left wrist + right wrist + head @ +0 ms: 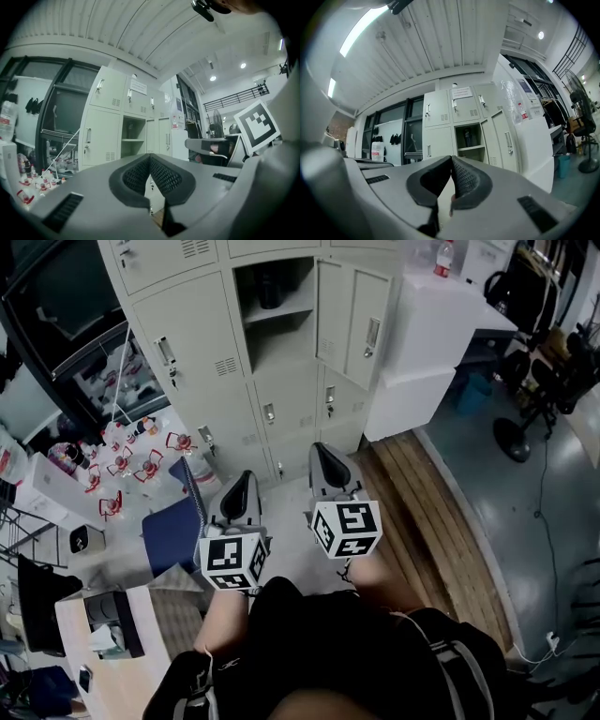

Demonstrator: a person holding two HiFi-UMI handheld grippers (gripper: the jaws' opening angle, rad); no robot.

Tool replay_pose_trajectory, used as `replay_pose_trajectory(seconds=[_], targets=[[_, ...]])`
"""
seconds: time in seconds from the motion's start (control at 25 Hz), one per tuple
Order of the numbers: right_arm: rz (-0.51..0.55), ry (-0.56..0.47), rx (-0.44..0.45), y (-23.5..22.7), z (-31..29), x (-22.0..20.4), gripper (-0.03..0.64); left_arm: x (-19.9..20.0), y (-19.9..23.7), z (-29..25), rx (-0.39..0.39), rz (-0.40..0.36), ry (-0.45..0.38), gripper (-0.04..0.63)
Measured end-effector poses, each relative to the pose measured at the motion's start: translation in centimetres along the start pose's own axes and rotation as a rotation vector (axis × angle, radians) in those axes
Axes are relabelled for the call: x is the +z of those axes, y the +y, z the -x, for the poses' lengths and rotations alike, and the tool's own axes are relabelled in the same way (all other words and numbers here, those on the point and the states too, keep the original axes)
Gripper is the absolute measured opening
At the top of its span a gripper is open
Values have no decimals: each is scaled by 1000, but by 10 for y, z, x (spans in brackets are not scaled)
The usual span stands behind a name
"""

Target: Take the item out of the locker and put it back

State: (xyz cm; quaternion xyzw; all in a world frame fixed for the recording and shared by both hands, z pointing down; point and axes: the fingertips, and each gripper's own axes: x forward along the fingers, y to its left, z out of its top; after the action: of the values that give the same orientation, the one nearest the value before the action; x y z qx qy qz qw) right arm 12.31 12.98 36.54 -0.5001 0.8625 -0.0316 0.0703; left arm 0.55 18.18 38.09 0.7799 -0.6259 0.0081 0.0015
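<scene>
A grey bank of lockers (pixel 202 343) stands ahead of me. One compartment (pixel 274 315) is open, its door (pixel 352 320) swung to the right. A dark bottle (pixel 269 287) stands on the shelf inside, also seen as the dark bottle (pixel 467 137) in the right gripper view. My left gripper (pixel 242 478) and right gripper (pixel 324 450) hang side by side well short of the lockers. The left gripper (pixel 150 157) and the right gripper (pixel 451 159) each have their jaws pressed together with nothing between them.
A white cabinet (pixel 441 324) stands right of the lockers. A wooden strip of floor (pixel 422 512) runs along the right. A blue chair (pixel 173 531), small bottles on the floor (pixel 131 451) and a desk (pixel 103 634) are at the left. A floor fan (pixel 516 437) stands far right.
</scene>
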Motion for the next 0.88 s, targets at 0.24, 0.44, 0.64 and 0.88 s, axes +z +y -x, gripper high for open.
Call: replay_pose_trajectory(seconds=[0.24,0.44,0.64,0.88], targets=[[11,3,18,-5,-12,-7,17,-8,-2,-17,-5,-1,-2,12],[25,-12,6,-16,-53,-10,17,-10,19,-56,-13,6,-23,12],[68,-13,-9,-32,-117,-13,17,-12,50,-123,-47,26,-45,12],[77,-22,-56,-61,-217,0,17,11,93,-224,-112,30,-68,12]])
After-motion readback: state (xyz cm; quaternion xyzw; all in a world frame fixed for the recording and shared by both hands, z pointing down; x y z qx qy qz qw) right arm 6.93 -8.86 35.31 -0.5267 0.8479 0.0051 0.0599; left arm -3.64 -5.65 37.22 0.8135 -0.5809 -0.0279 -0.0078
